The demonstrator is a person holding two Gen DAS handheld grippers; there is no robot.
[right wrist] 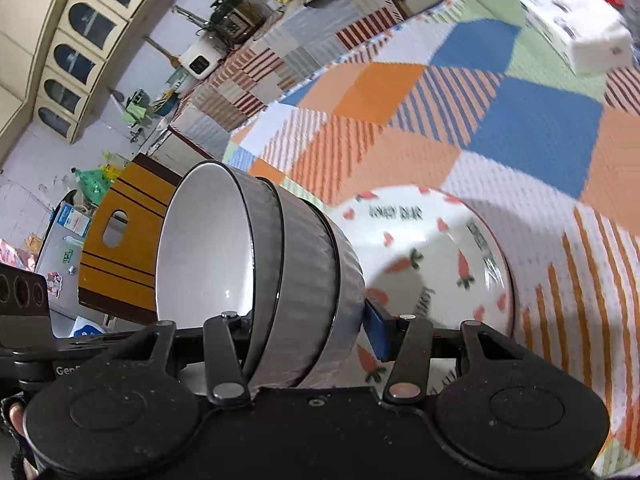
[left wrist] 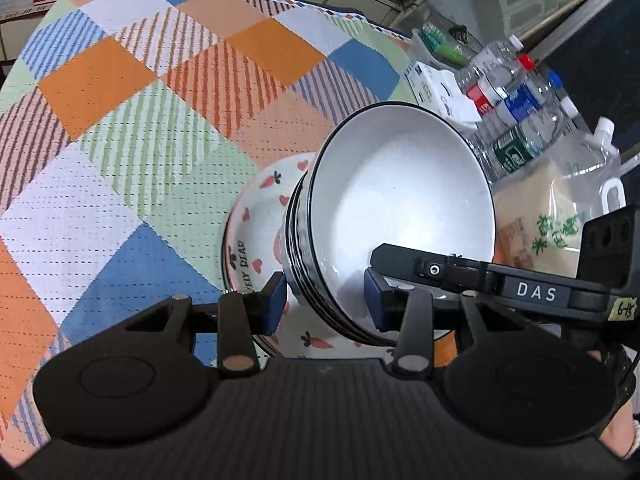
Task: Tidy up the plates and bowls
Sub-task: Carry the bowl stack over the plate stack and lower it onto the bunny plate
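1. Here, the left gripper [left wrist: 326,302] pinches the rim of a stack of grey ribbed bowls [left wrist: 396,216].
2. Opposite, the right gripper [right wrist: 308,328] clamps the same stack.
3. The bowls tilt over a carrot-patterned plate [right wrist: 436,264] on the checked tablecloth [left wrist: 120,120].

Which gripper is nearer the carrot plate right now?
Too close to call. Both the left gripper and right gripper straddle the bowl stack directly over the carrot plate.
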